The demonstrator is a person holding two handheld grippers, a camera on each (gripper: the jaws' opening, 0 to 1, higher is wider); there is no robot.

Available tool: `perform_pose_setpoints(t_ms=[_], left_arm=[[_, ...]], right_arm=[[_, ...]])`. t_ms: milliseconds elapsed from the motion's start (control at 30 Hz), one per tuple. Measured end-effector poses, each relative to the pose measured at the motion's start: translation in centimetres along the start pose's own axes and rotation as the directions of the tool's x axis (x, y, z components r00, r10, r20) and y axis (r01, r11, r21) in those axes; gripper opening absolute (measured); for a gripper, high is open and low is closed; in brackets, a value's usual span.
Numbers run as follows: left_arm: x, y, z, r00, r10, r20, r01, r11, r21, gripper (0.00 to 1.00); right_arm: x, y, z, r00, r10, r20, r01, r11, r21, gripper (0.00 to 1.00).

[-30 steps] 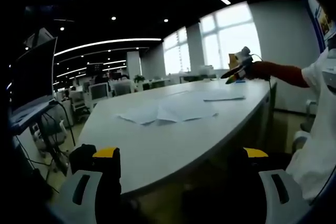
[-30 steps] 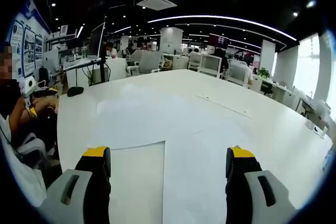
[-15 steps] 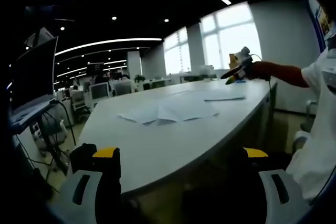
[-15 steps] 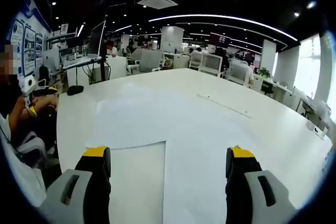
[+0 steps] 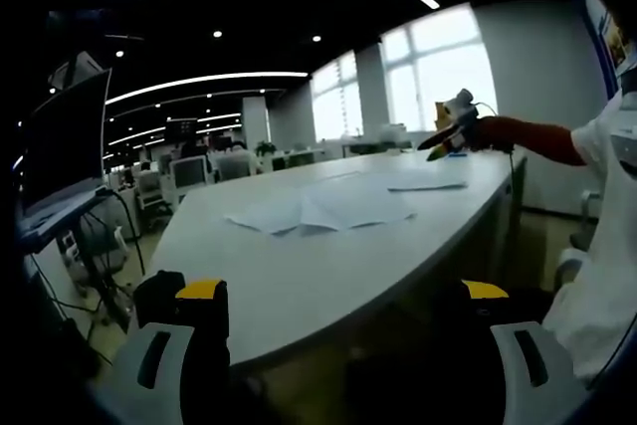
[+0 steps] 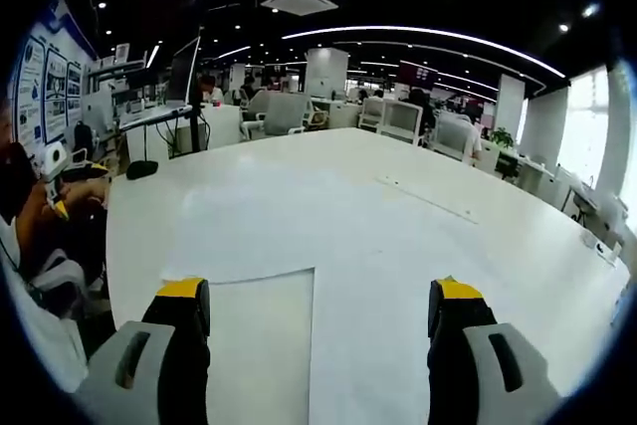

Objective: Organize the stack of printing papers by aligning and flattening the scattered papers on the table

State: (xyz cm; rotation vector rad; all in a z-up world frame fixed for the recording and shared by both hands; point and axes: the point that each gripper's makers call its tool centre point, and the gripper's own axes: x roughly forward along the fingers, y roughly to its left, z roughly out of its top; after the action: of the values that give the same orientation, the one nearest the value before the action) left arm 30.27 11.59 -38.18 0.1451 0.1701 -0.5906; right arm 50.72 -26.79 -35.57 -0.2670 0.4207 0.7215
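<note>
White papers (image 5: pixel 323 211) lie scattered ahead of the left gripper (image 5: pixel 338 330); right gripper (image 6: pixel 314 320) hovers over one sheet (image 6: pixel 264 345); both gape apart.

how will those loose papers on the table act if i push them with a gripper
The papers lie fanned out and overlapping, thin sheets, so they would probably slide apart unevenly, not move as a stack. Being flat and thin, they look floppy; an edge may buckle or fold if pushed from one side. The table looks smooth and glossy, so they likely slip easily.
</note>
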Motion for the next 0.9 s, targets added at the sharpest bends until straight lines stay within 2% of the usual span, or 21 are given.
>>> perform_pose_setpoints(t_ms=[900], left_arm=[[0.02, 0.26, -0.23, 1.0, 0.005, -0.005, -0.005, 1.0, -0.003, 0.97]], right_arm=[[0.53, 0.3, -0.37, 1.0, 0.007, -0.008, -0.007, 1.0, 0.001, 0.86]])
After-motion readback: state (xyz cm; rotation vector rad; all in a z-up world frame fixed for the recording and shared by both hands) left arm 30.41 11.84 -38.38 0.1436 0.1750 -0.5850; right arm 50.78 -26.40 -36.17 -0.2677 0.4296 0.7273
